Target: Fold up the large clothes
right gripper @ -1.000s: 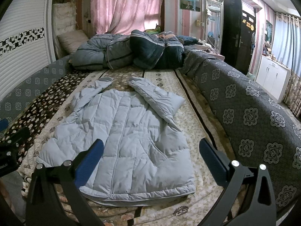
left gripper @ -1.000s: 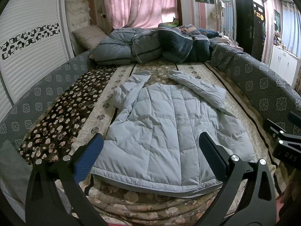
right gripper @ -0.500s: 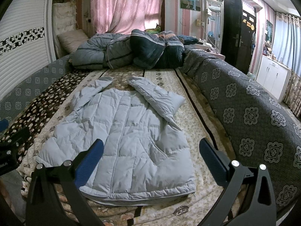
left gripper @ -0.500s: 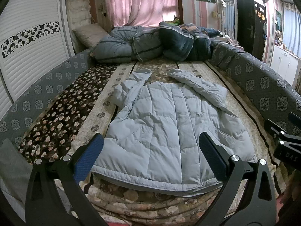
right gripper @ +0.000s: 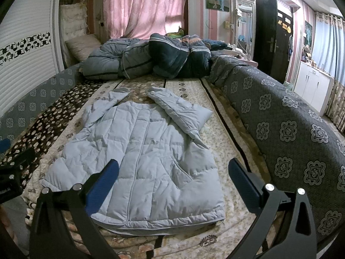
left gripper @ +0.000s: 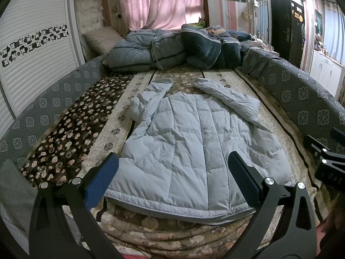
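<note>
A pale blue quilted puffer jacket (left gripper: 194, 146) (right gripper: 142, 157) lies flat on the bed, front up, hem nearest me, collar toward the far end. Both sleeves angle up toward the far end beside the collar. My left gripper (left gripper: 173, 178) hovers open just above the hem, its blue-padded fingers spread wide with nothing between them. My right gripper (right gripper: 173, 178) is likewise open over the hem's right part, empty. The right gripper's black body (left gripper: 325, 161) shows at the right edge of the left wrist view; the left one (right gripper: 13, 172) shows at the left edge of the right wrist view.
The bed has a floral bedspread (left gripper: 71, 133) and a grey patterned cover (right gripper: 291, 129) raised along the right side. Bundled dark quilts (left gripper: 172, 49) and a pillow (left gripper: 101, 36) pile up at the far end. A white wardrobe (left gripper: 32, 49) stands on the left, a dark door (right gripper: 271, 36) at right.
Both grippers have shifted only slightly relative to the jacket; the left wrist view has dipped a little toward the hem. Both stay open and the jacket lies unmoved.
</note>
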Motion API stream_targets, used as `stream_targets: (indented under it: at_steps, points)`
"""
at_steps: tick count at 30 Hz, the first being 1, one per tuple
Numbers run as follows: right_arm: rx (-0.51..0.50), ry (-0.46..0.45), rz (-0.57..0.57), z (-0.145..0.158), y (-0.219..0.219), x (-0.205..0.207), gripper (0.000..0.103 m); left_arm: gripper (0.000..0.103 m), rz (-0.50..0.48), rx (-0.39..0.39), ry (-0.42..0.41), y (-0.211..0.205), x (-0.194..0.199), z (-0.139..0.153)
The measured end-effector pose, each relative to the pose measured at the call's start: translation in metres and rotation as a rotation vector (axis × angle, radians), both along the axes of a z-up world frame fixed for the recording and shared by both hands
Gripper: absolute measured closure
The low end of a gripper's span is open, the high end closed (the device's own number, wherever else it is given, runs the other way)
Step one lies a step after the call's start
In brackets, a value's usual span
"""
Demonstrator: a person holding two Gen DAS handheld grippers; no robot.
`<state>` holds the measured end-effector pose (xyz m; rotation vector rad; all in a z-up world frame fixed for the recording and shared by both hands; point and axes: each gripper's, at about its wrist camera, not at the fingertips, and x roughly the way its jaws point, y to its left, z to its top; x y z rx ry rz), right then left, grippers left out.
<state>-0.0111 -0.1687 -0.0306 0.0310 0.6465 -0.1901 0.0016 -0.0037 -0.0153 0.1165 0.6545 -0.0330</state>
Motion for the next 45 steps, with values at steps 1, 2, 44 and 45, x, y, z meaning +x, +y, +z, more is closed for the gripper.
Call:
stream_targets:
  at_steps: [1, 2, 44, 45]
  points:
    - [0.000, 0.000, -0.001, -0.0001, -0.0004, 0.0001, 0.002, 0.003, 0.000, 0.001, 0.000, -0.0004, 0.0005, 0.0008]
    - [0.000, 0.000, -0.001, -0.0001, -0.0005, 0.0002, 0.002, 0.003, 0.001, 0.002, 0.000, -0.0005, 0.0006, 0.0010]
    - [-0.003, 0.000, 0.008, 0.0028, 0.0081, -0.0040, 0.002, 0.003, 0.006, -0.001, -0.002, 0.0030, -0.0031, 0.0031]
    - [-0.004, 0.001, 0.008, 0.0030, 0.0085, -0.0039, 0.002, 0.003, 0.005, -0.002, 0.000, 0.0030, -0.0032, 0.0030]
